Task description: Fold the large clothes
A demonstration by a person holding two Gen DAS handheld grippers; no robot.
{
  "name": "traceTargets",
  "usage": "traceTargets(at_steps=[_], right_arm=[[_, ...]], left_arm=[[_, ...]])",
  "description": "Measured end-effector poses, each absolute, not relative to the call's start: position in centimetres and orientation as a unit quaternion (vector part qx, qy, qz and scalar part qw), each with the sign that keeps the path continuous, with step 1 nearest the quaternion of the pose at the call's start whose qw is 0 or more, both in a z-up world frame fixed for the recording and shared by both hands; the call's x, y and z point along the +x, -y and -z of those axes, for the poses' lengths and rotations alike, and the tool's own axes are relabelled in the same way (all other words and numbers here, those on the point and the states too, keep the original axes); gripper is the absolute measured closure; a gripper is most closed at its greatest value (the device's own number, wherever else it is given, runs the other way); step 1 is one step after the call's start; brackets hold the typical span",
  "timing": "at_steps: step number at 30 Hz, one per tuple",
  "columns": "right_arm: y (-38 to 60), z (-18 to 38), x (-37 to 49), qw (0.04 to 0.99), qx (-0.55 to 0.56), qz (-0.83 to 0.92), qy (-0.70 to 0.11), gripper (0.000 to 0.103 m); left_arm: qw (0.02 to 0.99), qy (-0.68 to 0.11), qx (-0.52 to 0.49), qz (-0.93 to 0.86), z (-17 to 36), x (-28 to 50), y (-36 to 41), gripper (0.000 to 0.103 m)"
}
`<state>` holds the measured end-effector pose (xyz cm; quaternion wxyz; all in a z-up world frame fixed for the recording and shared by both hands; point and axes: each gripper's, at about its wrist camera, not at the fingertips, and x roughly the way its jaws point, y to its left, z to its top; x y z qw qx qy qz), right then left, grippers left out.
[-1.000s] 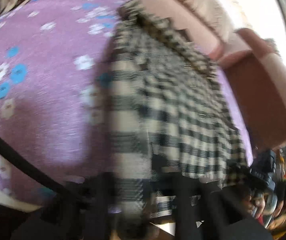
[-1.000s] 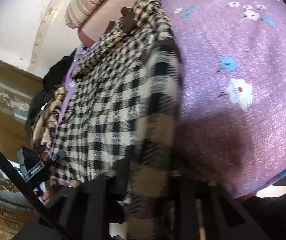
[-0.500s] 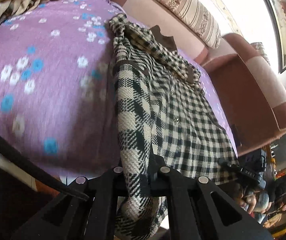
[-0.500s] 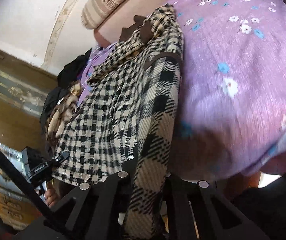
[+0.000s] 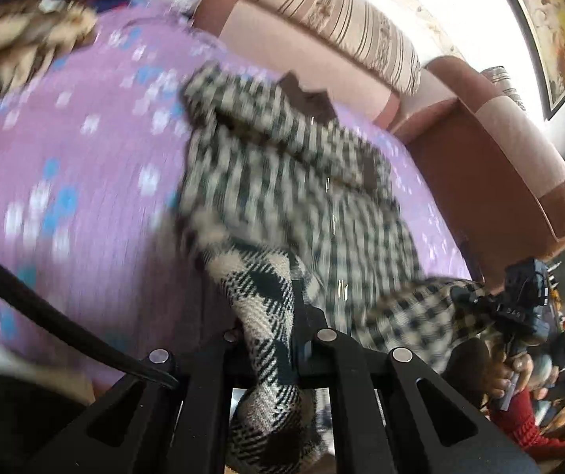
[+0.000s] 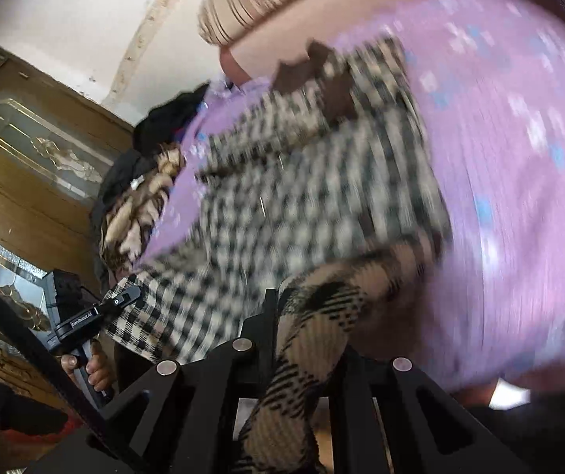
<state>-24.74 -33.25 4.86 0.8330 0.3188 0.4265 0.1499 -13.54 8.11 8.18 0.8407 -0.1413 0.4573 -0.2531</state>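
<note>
We have the checked garment lying along the purple flowered bedspread, collar end toward the sofa back, hem end at the near edge and raised off it. The left gripper is clamped on one hem corner; the right gripper is clamped on the other, its jaws having just finished closing with cloth between them. We judge the fabric a thick, loosely woven wool type: soft, limp, moderately heavy, not slippery, so it should drape and sag between the two holds rather than keep an edge. Holds at the hem corners look right for carrying the hem toward the collar; a bite on a single layer could let the weave stretch. The left wrist view shows the sofa arm, a framed picture and the other gripper gripping the far hem corner. The right wrist view alone shows the wooden cabinet and a pile of dark and tan clothes at the bedspread's far side. Both views are motion-blurred.
</note>
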Motion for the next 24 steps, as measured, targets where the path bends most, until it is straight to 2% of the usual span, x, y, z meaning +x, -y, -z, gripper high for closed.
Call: traceTargets(at_steps=[5, 12, 24], right_arm=[[35.4, -7.7, -16.8, 0.862, 0.307, -0.111, -0.387, 0.097], [39.1, -6.3, -7.1, 0.869, 0.318, -0.042, -0.376, 0.097], [43.4, -2.7, 0.4, 0.839, 0.369, -0.04, -0.398, 0.096]], left_arm=[[0.866, -0.429, -0.115, 0.232, -10.9, -6.5, -5.7, 0.096], [0.879, -0.432, -0.122, 0.163, -9.1, 4.6, -4.0, 0.096], [0.865, -0.444, -0.161, 0.168, -6.6, 12.4, -3.0, 0.095]])
